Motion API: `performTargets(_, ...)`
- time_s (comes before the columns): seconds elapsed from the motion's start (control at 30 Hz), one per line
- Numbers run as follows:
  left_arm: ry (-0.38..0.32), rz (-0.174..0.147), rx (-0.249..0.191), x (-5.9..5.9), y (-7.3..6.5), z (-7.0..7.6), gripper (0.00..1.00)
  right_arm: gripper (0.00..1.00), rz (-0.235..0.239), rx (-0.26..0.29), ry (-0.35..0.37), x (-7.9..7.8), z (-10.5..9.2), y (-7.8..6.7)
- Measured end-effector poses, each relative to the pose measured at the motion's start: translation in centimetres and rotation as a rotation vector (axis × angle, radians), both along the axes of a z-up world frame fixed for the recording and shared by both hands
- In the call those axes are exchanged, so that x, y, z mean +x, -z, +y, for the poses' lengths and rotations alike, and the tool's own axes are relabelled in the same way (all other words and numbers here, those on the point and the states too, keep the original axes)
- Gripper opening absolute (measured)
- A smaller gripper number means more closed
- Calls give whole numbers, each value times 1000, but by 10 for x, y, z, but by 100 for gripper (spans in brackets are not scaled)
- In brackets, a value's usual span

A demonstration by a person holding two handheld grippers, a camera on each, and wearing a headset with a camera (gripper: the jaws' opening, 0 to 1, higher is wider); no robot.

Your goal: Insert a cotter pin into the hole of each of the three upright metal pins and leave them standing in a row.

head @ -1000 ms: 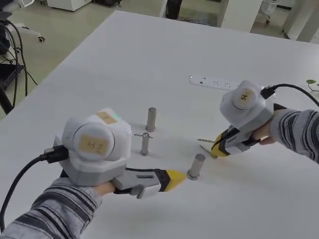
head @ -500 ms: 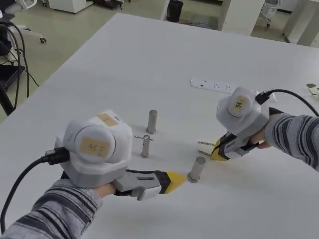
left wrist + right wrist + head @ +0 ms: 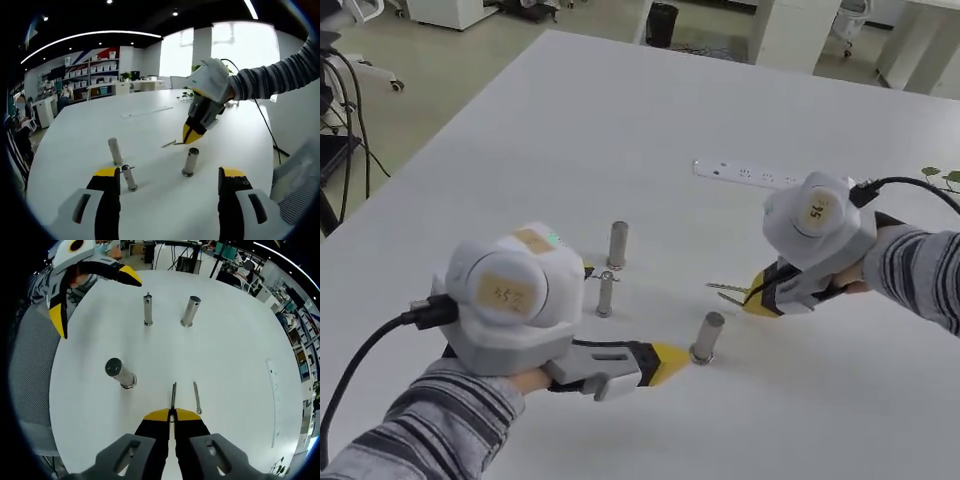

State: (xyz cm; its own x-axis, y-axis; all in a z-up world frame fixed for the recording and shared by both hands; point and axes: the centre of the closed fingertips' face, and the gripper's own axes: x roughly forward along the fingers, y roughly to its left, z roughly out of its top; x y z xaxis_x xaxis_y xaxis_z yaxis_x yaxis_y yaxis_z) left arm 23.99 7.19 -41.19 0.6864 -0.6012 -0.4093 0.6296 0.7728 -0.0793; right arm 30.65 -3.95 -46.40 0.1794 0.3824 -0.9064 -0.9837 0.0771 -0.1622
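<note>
Grasp under way: the right gripper (image 3: 172, 415), barely moved over the past second, is clenched on one cotter pin (image 3: 173, 392) at lower centre. A spare (image 3: 197, 397) lies just beside it on the worktop (image 3: 570, 120). The left gripper (image 3: 170, 175) stays released near the nearest pin (image 3: 707, 336). The middle pin (image 3: 606, 292) already carries its cotter, so two pins apparently remain.

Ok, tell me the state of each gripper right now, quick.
Left gripper: open, jaws wide apart, holding nothing.
Right gripper: shut on a thin silver metal cotter pin.
</note>
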Motion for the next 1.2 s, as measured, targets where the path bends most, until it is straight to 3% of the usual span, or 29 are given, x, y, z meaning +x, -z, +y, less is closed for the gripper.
performTargets(0.1,17,13,-14,-2,1,-6,77,0,-41,16,-24,-5,1,-12)
performTargets(0.47,49,27,-42,-7,0,-18,66,0,-114,64,-112,-34,13,-38)
performTargets(0.83,74,62,-141,-13,-6,-28,52,0,-161,91,-228,-65,31,-46)
performTargets(0.97,78,91,-186,-15,-7,-31,49,0,-175,95,-248,-72,36,-47)
performTargets(1.2,80,129,-277,-17,-9,-35,32,0,-196,114,-274,-82,47,-51)
